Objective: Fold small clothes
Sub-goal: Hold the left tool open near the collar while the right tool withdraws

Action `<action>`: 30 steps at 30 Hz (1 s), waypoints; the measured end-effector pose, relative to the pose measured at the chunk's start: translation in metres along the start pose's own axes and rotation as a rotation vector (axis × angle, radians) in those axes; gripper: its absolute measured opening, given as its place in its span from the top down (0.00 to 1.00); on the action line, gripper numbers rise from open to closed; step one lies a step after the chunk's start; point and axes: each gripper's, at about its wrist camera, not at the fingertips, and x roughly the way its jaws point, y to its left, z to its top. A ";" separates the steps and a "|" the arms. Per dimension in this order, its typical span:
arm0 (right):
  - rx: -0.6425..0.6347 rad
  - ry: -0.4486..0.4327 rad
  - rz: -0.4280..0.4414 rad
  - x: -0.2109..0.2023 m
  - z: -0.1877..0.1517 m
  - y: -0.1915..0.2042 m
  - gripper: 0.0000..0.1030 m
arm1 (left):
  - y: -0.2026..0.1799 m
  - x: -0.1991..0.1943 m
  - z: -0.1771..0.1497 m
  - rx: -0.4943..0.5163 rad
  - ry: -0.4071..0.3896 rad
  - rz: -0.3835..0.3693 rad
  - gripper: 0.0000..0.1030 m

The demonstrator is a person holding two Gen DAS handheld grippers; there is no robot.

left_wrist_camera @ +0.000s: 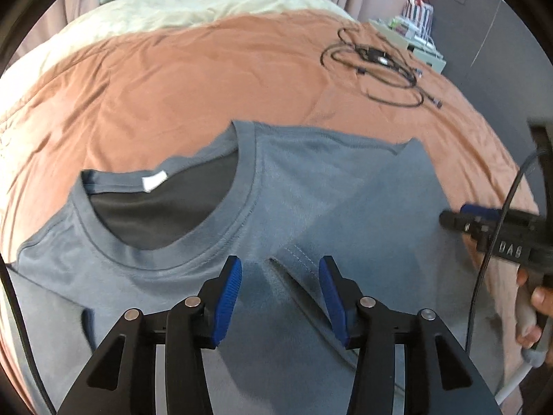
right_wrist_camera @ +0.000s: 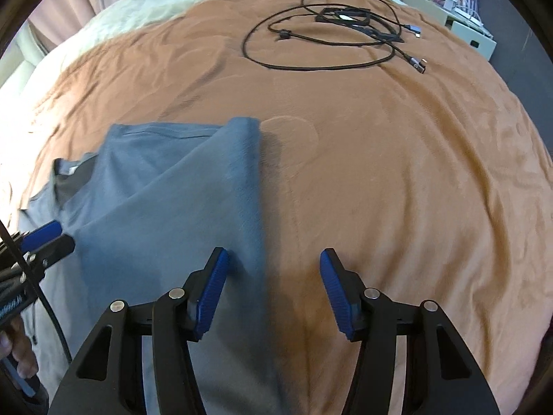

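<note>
Grey-blue T-shirt (left_wrist_camera: 311,186) lies on the orange-brown bedspread (left_wrist_camera: 172,79), filling the lower centre of the left wrist frame. Neck opening with white label (left_wrist_camera: 154,180) sits at centre left; one side is folded over the body, its hemmed edge running diagonally at lower centre.

Left hand-held gripper (left_wrist_camera: 280,294): blue pads apart, hovering over the folded fabric just below the collar, nothing between them. Contact with the cloth cannot be judged from this angle.

Right hand-held gripper (right_wrist_camera: 273,290): pads apart, straddling the shirt's right edge at lower centre of its own frame; left pad over fabric, right pad over bare bedspread. Nothing clamped. In the left wrist view it enters from the right edge, a hand (left_wrist_camera: 532,314) on its handle.

Black cables (right_wrist_camera: 331,34) lie coiled on the bedspread in the upper right of the right wrist frame, well apart from the shirt. Cream bedding (left_wrist_camera: 179,3) lies beyond, at top.
</note>
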 end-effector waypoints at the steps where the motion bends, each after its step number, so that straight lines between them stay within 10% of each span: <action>1: 0.002 0.001 -0.006 0.003 0.003 0.000 0.49 | -0.002 0.006 -0.001 0.010 0.009 0.022 0.53; 24: 0.010 -0.079 -0.207 0.039 0.060 0.014 0.50 | 0.013 0.023 0.013 -0.046 0.009 0.040 0.52; 30: 0.025 -0.125 -0.130 0.000 0.043 0.003 0.50 | 0.024 -0.014 0.007 -0.092 -0.039 0.059 0.52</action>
